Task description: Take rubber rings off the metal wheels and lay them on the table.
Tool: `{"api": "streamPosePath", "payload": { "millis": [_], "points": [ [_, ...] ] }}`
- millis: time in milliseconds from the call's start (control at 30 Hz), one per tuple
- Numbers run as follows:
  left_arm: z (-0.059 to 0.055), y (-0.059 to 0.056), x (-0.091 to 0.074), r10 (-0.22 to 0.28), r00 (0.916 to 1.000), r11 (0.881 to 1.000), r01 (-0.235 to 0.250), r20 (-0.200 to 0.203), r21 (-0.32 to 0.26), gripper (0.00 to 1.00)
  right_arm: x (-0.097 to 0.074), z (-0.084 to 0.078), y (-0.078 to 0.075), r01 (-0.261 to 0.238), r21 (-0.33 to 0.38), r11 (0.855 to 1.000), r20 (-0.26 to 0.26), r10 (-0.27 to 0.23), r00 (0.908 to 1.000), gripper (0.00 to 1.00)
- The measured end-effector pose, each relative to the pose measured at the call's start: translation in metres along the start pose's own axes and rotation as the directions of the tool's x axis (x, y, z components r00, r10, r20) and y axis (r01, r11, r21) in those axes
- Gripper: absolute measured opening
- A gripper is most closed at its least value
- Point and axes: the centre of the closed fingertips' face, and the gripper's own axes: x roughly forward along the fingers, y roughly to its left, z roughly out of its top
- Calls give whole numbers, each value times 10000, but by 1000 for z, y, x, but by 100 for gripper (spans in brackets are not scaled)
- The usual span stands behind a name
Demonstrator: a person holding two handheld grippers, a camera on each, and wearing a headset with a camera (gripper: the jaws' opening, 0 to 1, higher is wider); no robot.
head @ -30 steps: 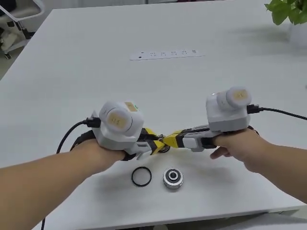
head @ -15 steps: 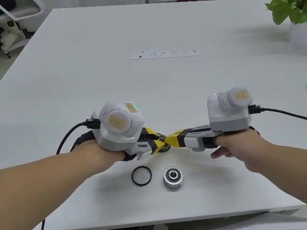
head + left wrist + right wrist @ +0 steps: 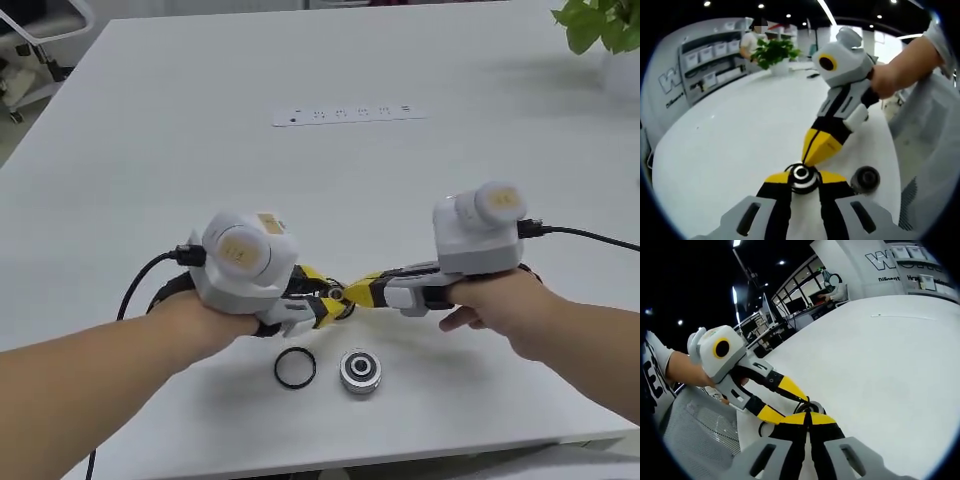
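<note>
Left hand-held gripper (image 3: 801, 181) clamps wheel (image 3: 801, 173) near table (image 3: 450, 420) edge.

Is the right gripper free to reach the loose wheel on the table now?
Probably not yet. The way down to the loose wheel is open, but the right gripper is shut against the held wheel that the left gripper clamps.

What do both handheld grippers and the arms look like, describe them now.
The left gripper and right gripper match: pale grey-white bodies, black fingers ending in yellow tips. A black cable trails from the left one, a second cable from the right. Forearms are bare; a white short sleeve carries dark print.
</note>
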Motion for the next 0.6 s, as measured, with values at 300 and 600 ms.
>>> {"api": "streamPosePath", "payload": {
  "millis": [300,600],
  "points": [
    [10,-8,-14,-311,9983,9995,312,490,-13,29,-3,7,10,-215,133,9997,204,212,9996,0],
    [23,-14,-30,-400,9939,9992,394,1023,74,36,-5,14,23,-513,223,9984,387,504,9980,0]
  ]
}}
